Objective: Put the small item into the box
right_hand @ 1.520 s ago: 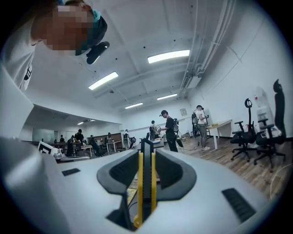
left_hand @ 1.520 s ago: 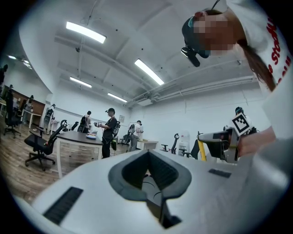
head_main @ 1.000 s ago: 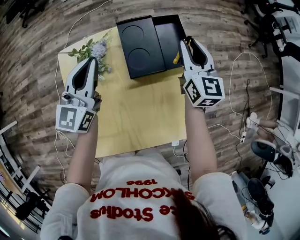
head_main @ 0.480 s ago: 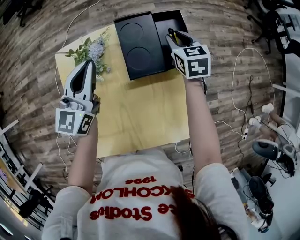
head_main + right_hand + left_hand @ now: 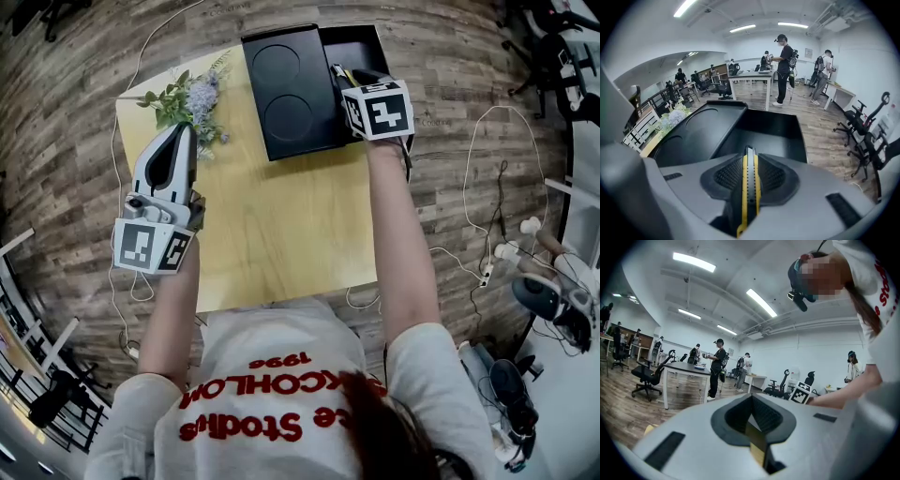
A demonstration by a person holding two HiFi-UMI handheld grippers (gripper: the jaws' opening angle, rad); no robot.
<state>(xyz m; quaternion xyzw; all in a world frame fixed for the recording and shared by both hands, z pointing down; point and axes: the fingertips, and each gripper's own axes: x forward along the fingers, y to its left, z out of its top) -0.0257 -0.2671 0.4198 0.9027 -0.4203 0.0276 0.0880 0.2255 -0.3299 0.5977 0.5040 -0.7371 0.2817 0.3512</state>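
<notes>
A black box (image 5: 291, 94) lies at the far end of the yellow table (image 5: 281, 225): a panel with two round recesses on the left, an open compartment (image 5: 354, 47) on the right. My right gripper (image 5: 343, 73) tilts down over that compartment, shut on a yellow-and-black utility knife (image 5: 749, 187) that stands on edge between the pads. Those jaws have just been closing a little on the knife. In the right gripper view the compartment (image 5: 764, 136) lies straight ahead, below the tips. My left gripper (image 5: 185, 127) hovers over the table's left side, shut with nothing in it (image 5: 751, 399).
A sprig of artificial flowers (image 5: 187, 98) lies at the table's far left corner, just beyond the left gripper. Cables (image 5: 487, 187) trail over the wooden floor on the right. Office chairs (image 5: 862, 126), desks and people stand in the room behind.
My right gripper has moved forward and down with the knife, tipping its nose over the box's open compartment. The left gripper has stayed where it was.
</notes>
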